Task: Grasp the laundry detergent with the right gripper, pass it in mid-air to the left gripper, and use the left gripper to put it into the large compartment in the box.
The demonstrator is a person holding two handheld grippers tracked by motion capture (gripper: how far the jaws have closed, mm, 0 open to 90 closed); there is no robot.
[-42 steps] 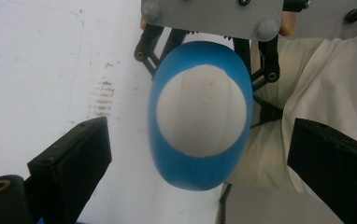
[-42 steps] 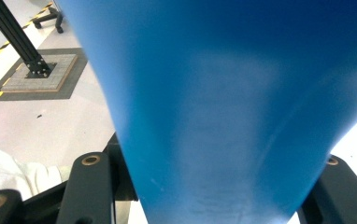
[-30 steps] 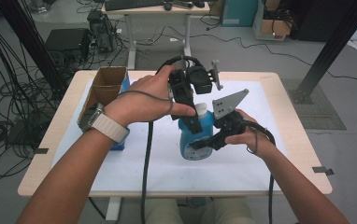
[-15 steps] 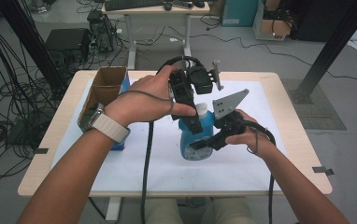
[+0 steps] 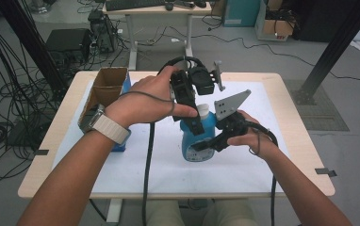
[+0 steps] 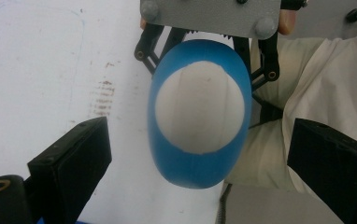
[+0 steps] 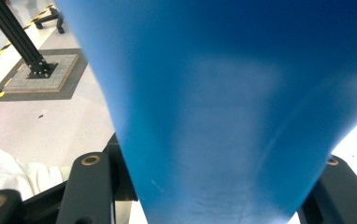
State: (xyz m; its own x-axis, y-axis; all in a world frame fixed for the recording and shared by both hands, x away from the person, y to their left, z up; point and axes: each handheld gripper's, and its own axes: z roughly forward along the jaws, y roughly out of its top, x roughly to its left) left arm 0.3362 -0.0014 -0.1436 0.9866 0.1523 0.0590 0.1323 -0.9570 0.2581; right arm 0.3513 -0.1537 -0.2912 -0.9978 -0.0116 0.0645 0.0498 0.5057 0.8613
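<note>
Right gripper (image 5: 205, 143) fingers clamp the blue bottle (image 5: 198, 141) mid-worktop; left gripper (image 6: 200, 154) hovers at its 12 o'clock over the white cap (image 6: 199, 107), fingers spread wide.

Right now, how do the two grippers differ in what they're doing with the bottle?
The right gripper is clamped on the blue bottle body from the side; the left gripper hangs above the white cap, jaws open and apart from it. The right lies level, the left points down. Both are black and hand-held.
</note>
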